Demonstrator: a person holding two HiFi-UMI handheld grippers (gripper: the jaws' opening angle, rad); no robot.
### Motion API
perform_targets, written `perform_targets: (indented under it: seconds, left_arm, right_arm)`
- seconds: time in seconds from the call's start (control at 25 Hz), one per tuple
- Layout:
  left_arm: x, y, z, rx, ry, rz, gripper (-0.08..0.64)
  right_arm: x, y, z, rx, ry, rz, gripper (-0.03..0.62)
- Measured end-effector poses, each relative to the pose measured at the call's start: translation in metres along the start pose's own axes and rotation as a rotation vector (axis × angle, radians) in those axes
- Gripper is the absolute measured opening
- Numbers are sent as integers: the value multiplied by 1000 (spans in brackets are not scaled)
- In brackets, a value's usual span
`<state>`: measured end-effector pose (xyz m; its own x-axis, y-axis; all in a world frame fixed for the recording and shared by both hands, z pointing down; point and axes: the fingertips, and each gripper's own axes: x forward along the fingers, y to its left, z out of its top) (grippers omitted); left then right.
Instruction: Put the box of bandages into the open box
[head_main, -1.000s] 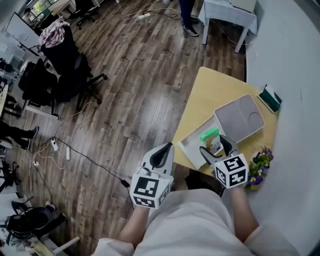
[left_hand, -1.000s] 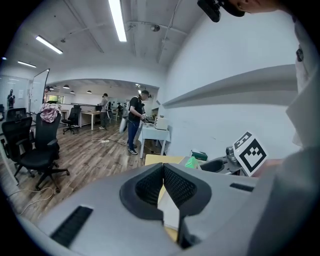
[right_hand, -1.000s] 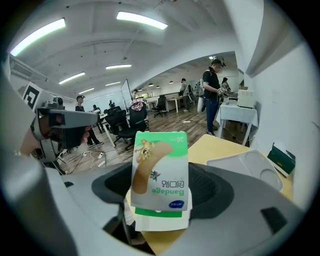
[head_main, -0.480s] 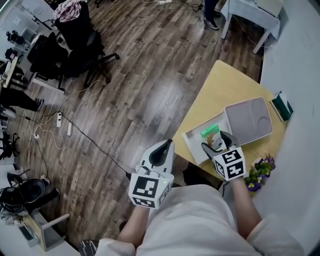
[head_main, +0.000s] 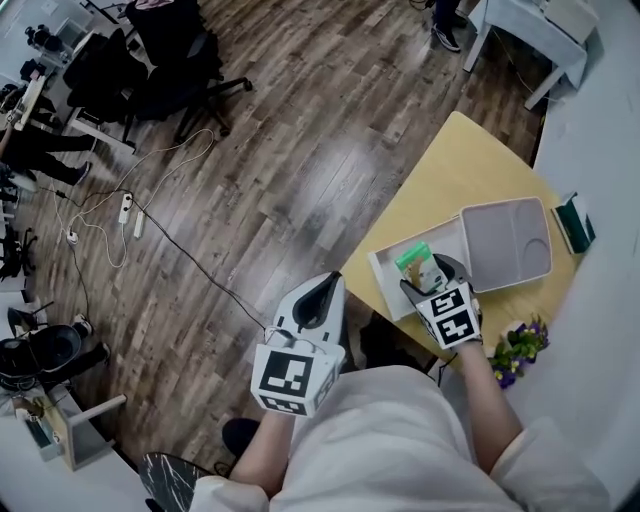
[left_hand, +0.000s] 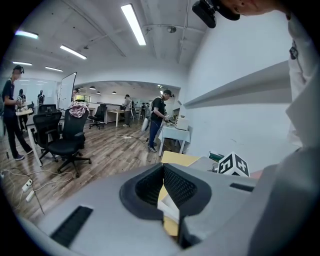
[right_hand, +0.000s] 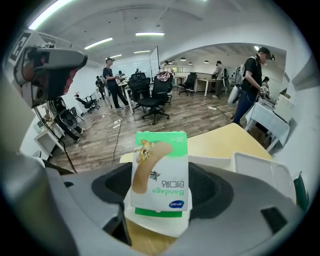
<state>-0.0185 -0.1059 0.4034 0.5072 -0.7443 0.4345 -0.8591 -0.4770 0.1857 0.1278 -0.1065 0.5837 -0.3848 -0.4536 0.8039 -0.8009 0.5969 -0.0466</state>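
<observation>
The bandage box (head_main: 414, 260), green and white with a plaster pictured on it (right_hand: 160, 175), is clamped upright in my right gripper (head_main: 430, 276) (right_hand: 160, 187). It hangs over the inside of the open white box (head_main: 385, 268) at the near corner of the yellow table (head_main: 455, 170). The box's grey lid (head_main: 505, 243) lies folded back to the right (right_hand: 260, 172). My left gripper (head_main: 322, 300) (left_hand: 163, 172) is shut and empty, held off the table's edge above the wooden floor.
A dark green book-like item (head_main: 578, 222) lies by the wall. Purple flowers (head_main: 515, 350) stand at the table's near right. Office chairs (head_main: 165, 50), floor cables (head_main: 120, 210) and a white table (head_main: 530, 25) lie beyond. People stand in the background (right_hand: 250, 82).
The head view has swung and the table sits further right in it. My right gripper still holds the bandage box over the open box; the left gripper stays shut beside it.
</observation>
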Motion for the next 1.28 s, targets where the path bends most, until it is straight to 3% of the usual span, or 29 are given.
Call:
perform_targets:
  seconds: [0.56,0.76,1.28]
  left_arm:
    - [-2,6,-15,-46,19,39,6]
    - [-2,4,-17,-54,21,40,6]
    - [-5,3,-25,-76,24,65,6]
  right_arm:
    - [41,6,-26,-149,189,68,354]
    - [53,9,-37,-157,260,109,354]
    - [71,3,-60,-216,374,118,354]
